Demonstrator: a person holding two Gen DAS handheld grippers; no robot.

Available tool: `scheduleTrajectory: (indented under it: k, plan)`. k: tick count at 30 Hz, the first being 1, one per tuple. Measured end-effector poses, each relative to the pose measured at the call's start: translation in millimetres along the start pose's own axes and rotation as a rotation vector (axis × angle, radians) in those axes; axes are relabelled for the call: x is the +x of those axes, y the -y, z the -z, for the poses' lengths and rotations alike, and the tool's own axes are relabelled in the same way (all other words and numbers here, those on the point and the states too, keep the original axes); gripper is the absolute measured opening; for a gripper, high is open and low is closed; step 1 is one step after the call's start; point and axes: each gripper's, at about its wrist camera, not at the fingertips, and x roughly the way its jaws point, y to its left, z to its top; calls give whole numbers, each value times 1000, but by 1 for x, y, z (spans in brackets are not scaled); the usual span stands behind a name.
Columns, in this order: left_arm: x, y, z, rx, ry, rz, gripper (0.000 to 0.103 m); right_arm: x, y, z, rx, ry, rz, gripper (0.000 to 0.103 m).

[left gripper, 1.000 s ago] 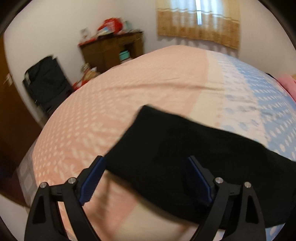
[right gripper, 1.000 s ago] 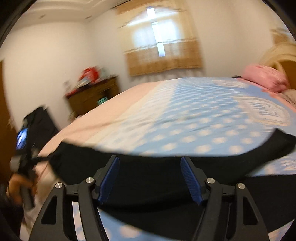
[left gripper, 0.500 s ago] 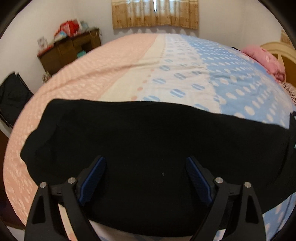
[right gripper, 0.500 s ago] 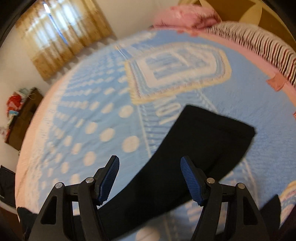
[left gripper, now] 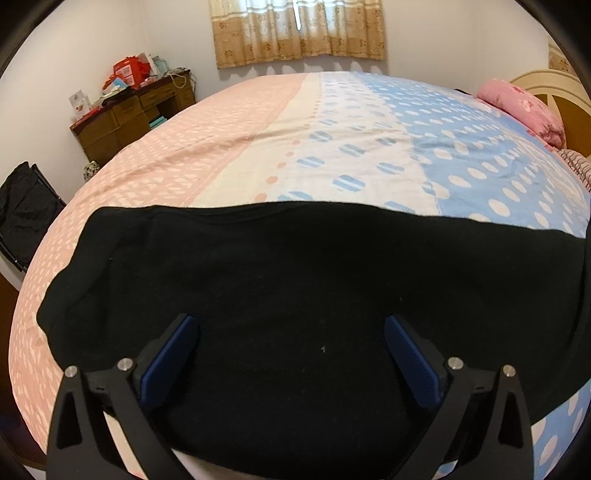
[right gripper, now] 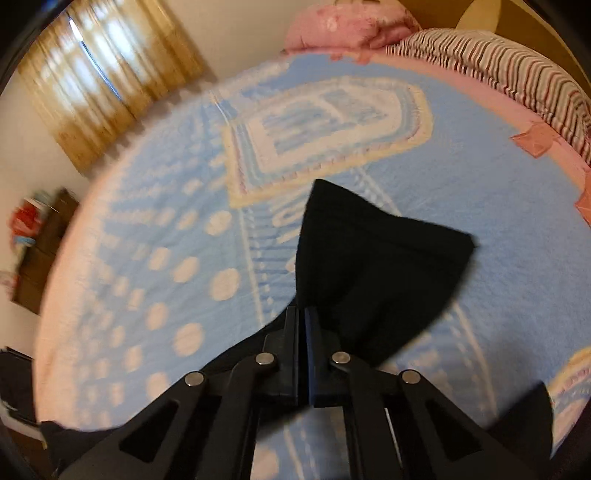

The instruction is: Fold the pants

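Observation:
Black pants [left gripper: 295,288] lie spread across the near part of the bed [left gripper: 332,140], stretching from the left edge to the right. My left gripper [left gripper: 291,347] is open, its blue pads apart just above the dark cloth, holding nothing. In the right wrist view, the far leg end of the pants [right gripper: 376,266] fans out on the blue sheet [right gripper: 498,206]. My right gripper [right gripper: 303,314] is shut on the pants at the edge of that leg end.
A wooden desk [left gripper: 133,114] with clutter stands by the far left wall. A dark bag [left gripper: 22,218] sits at the left. A pink pillow [left gripper: 524,107] and a striped blanket [right gripper: 498,62] lie at the bed's head. Curtains [left gripper: 299,29] hang behind.
My right gripper has closed on the pants' leg end; it was open half a second ago. My left gripper swung over the pants, then stayed open and nearly still.

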Motion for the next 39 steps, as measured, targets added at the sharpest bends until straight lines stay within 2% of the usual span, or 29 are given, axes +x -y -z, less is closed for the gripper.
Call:
scheduleTrajectory:
  k: [4,8,15,19,23,25,27,28,29,30,34,36,39]
  plan:
    - [1,1,0,4,-2,4,103,-66,22,26,55,99,-78,3]
    - [1,0,-1,6,-3,9,103,-108,59,64,151,146,-106,3]
    - [3,1,-3,14,-5,13,103,-133,111,120,265,141,-34,0]
    - [1,2,-5,17,-15,12,103,-139,122,130,270,139,8,1]
    - [-11,5,-4,19,-25,31,103,-153,123,129,284,190,-20,2]
    - [-24,13,-3,41,-3,66,103,-157,115,132,290,169,-94,3]
    - [-42,29,0,86,42,113,103,-151,100,142,305,143,-212,12]
    - [-49,39,2,113,62,130,103,-145,89,147,299,113,-254,36]
    - [-54,47,3,139,77,144,103,-138,79,152,294,88,-289,66]
    - [-60,60,5,185,98,163,103,-132,70,158,301,75,-331,75]
    - [-72,95,10,289,127,208,103,-102,24,176,284,17,-531,76]
    - [-71,100,11,287,104,240,103,-85,1,183,261,-29,-555,75]
    - [-67,91,10,260,87,237,103,-55,-36,188,204,-117,-588,66]
